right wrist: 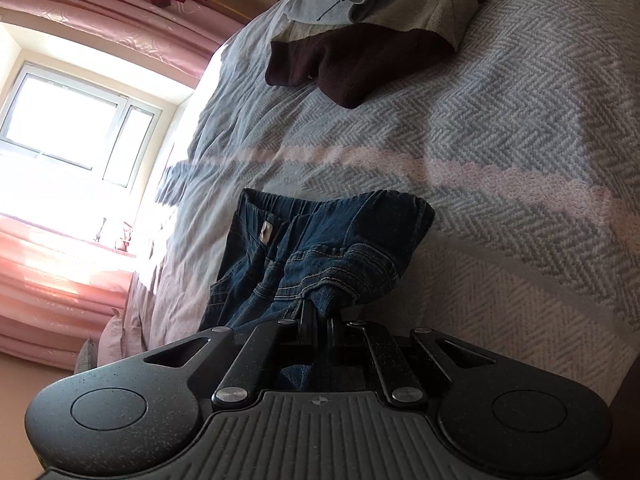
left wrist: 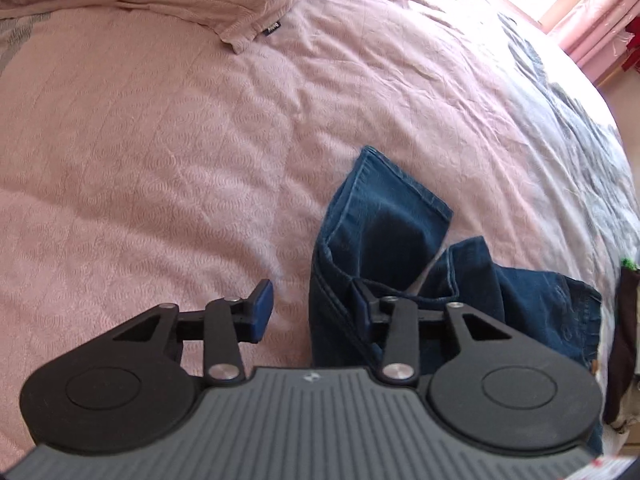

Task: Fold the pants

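Dark blue denim pants [left wrist: 384,216] lie crumpled on a pink bedspread [left wrist: 160,160] near the bed's edge. The left gripper [left wrist: 312,308] stands partly open, one fold of a pant leg between its fingers, not pinched. The right gripper [right wrist: 320,320] is clamped on the denim near the waistband [right wrist: 332,204].

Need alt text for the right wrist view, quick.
The right tool is shut on a bunch of the blue jeans, waistband facing away, on a grey herringbone bedspread. A dark brown garment lies farther up the bed; a bright window sits left.
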